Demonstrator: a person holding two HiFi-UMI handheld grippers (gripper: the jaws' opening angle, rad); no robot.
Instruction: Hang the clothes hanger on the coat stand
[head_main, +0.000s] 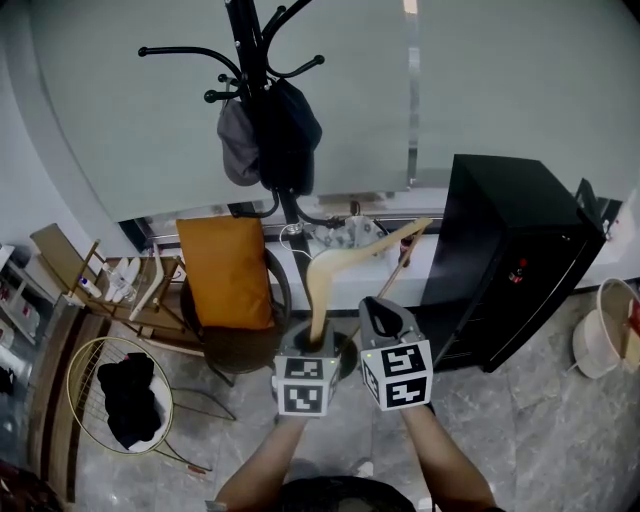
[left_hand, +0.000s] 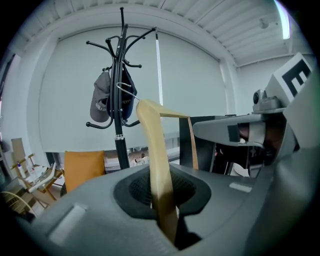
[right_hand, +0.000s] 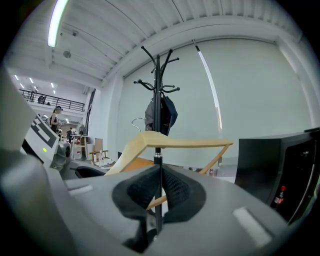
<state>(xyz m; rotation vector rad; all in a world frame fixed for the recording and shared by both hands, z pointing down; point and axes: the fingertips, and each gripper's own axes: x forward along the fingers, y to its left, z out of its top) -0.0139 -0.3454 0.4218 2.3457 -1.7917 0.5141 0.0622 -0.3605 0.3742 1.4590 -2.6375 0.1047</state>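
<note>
A pale wooden clothes hanger (head_main: 345, 262) stands tilted in front of me, its metal hook (left_hand: 128, 90) pointing toward the black coat stand (head_main: 250, 60). My left gripper (head_main: 318, 345) is shut on the lower end of one hanger arm (left_hand: 159, 170), which passes between its jaws. My right gripper (head_main: 380, 318) is beside it on the right, shut, with nothing visibly between its jaws. In the right gripper view the hanger (right_hand: 175, 142) lies just beyond the jaws, with the coat stand (right_hand: 158, 90) behind it. The stand (left_hand: 119, 100) is still some way off.
A grey cap (head_main: 238, 145) and a dark garment (head_main: 292, 130) hang on the stand. Below it is a chair with an orange cushion (head_main: 225, 270). A black cabinet (head_main: 510, 250) stands to the right, a wire basket (head_main: 75, 385) and a wooden rack (head_main: 110, 285) to the left.
</note>
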